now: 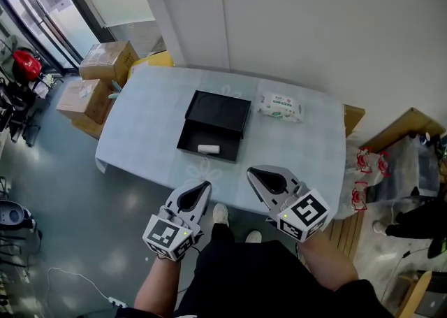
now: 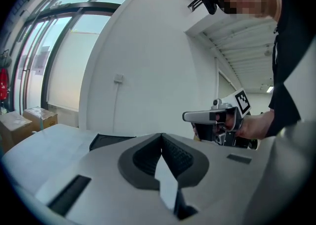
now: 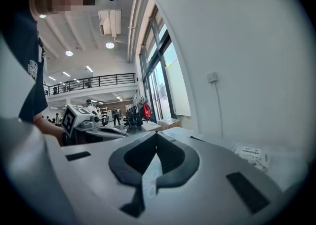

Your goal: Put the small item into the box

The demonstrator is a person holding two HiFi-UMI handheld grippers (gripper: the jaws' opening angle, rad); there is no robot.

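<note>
A black box (image 1: 201, 133) lies open in the middle of the pale blue table (image 1: 140, 135), its lid (image 1: 218, 110) laid back behind it. Inside the box, near its front wall, rests a small white item (image 1: 208, 149). My left gripper (image 1: 207, 185) hangs in front of the table's near edge, shut and empty; in the left gripper view (image 2: 161, 135) its tips meet, with the box's dark edge (image 2: 106, 141) beyond. My right gripper (image 1: 250, 170) is beside it to the right, also shut with nothing held (image 3: 156, 134). Neither gripper touches the box.
A white pack of wipes (image 1: 281, 106) lies right of the box on the table. Cardboard boxes (image 1: 107, 62) are stacked on the floor at the left. Red-and-white bags (image 1: 366, 173) and a wooden board (image 1: 405, 126) stand at the right. A wall runs behind the table.
</note>
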